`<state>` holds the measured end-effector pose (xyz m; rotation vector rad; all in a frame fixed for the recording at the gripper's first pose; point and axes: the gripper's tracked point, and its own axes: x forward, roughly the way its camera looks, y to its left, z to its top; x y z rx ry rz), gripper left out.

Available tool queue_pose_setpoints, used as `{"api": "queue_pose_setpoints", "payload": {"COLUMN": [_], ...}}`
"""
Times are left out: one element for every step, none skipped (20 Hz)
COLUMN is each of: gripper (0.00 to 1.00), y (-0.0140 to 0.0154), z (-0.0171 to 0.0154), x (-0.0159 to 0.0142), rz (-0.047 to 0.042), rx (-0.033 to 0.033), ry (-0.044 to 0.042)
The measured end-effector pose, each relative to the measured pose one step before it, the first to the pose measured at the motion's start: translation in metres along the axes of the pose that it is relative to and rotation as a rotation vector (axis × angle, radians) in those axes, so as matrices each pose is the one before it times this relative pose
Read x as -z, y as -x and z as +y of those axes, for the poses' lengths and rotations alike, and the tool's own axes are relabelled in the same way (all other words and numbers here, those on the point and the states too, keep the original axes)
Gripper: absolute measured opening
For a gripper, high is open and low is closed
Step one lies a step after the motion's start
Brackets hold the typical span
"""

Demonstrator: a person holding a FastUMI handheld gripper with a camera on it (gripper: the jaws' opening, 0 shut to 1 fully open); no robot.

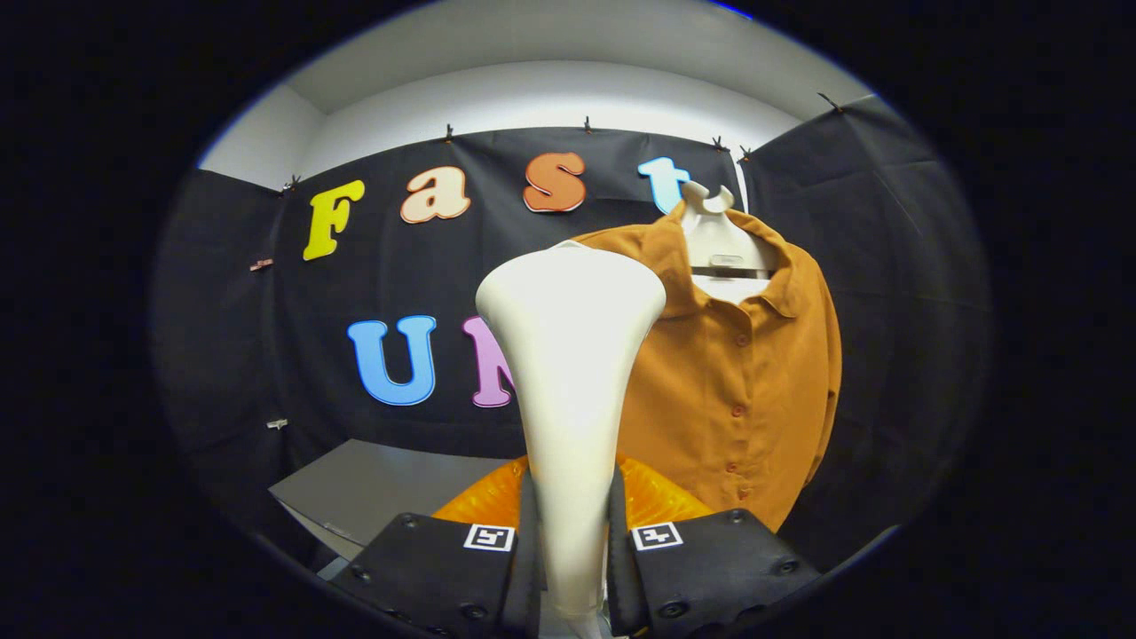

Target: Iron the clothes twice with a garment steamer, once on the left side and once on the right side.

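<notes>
In tool [572, 550]: steamer [568, 355], booth backdrop.

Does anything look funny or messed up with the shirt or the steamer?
Nothing stands out. The orange shirt hangs buttoned on its white hanger, with no stains or tears showing. The gripper is shut on the white steamer, which stands upright between the fingers, in front of the shirt's left part.

Steamer [571, 390] clamped between the gripper [572, 550] fingers, rising straight ahead and blocking the middle, shirt [737, 390] hanging far right behind it on a hanger [717, 240], open room to the left above a grey table [373, 484], black wall behind all
</notes>
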<state>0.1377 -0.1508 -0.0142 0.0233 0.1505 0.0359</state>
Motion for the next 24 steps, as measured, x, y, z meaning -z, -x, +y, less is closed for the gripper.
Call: {"api": "queue_pose_setpoints", "payload": {"gripper": [0.33, 0.33, 0.33, 0.33, 0.33, 0.33, 0.33, 0.33, 0.33, 0.33, 0.33, 0.33, 0.33, 0.33, 0.33, 0.33, 0.33, 0.33, 0.33, 0.33, 0.33, 0.33, 0.33, 0.33], "y": [0.00119, 0.00068, 0.00086, 0.00202, 0.00158, 0.00221, 0.0018, 0.00146, 0.00148, 0.00339, 0.00276, 0.00321, 0.00237, 0.00234, 0.0033, 0.00349, 0.00213, 0.00199, 0.00195, 0.00129, 0.00099, -0.00014, -0.00027, 0.00073], "z": [0.01651, 0.01504, 0.01503, 0.01486, 0.01514, 0.0114, 0.01324, 0.01118, 0.00902, 0.00782, 0.00578, 0.00454, 0.00306, 0.00358, 0.002, 0.00186, 0.00236, 0.00191, 0.00127, 0.00131, 0.00166, 0.00132, 0.00109, 0.00049], "x": [-0.00264, -0.0022, -0.00284, -0.00134, -0.00131, -0.00234, -0.00173, 0.00052, -0.00118, -0.00027, 0.00034, 0.00063, 0.0017, 0.00109, 0.00089, -0.00009, -0.00082, -0.00005, -0.00058, 0.00017, 0.00004, 0.00051, -0.00005, -0.00026], "rz": [-0.00568, -0.0083, -0.00861, -0.00879, -0.0074, -0.00505, -0.00281, 0.00047, 0.00099, -0.00174, -0.00258, -0.00057, 0.00101, 0.00067, -0.00069, -0.00364, -0.00407, -0.00258, -0.00255, -0.00068, 0.00004, 0.00196, 0.00197, 0.00007], "rx": [-0.02037, -0.01674, -0.01669, -0.01877, -0.01637, -0.0129, -0.01137, -0.00901, -0.00486, -0.00202, 0.00271, 0.00797, 0.00989, 0.00923, 0.01116, 0.00901, 0.00543, 0.0045, 0.00415, 0.00428, 0.00234, -0.00005, -0.00006, -0.00035], "ry": [-0.00131, -0.00152, -0.00035, 0.00115, 0.00427, 0.0057, 0.00529, 0.00344, 0.00358, 0.00095, -0.00178, -0.00391, -0.00756, -0.00864, -0.00272, 0.00274, 0.00324, 0.00386, 0.00346, 0.00296, 0.00291, 0.00267, 0.00166, 0.00131]}}
